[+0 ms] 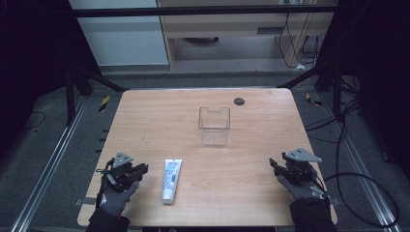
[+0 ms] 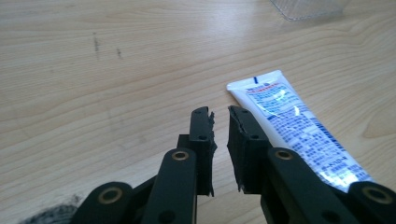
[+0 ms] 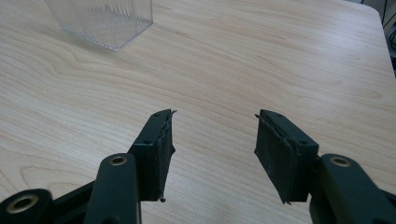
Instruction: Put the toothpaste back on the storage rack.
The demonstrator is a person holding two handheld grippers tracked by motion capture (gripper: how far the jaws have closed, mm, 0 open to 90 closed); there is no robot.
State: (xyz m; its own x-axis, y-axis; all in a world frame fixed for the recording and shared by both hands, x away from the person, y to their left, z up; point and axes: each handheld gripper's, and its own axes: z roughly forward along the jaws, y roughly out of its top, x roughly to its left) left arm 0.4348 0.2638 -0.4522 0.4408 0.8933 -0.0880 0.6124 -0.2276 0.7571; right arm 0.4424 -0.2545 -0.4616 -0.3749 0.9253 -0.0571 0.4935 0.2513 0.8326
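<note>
A white tube with blue print lies flat near the table's front edge, its cap toward the person. In the left gripper view the tube rests just to the right of the jaws, not touching them. My left gripper sits low over the wood to the left of the tube, its jaws drawn together to a thin slit with nothing between. My right gripper hovers at the table's right front, jaws well apart and empty. A clear plastic container stands upright mid-table.
The wooden table has a small black round cap near its back edge. Dark frame bars and cables lie on the floor to the right. A corner of the clear container appears at the top of the left gripper view.
</note>
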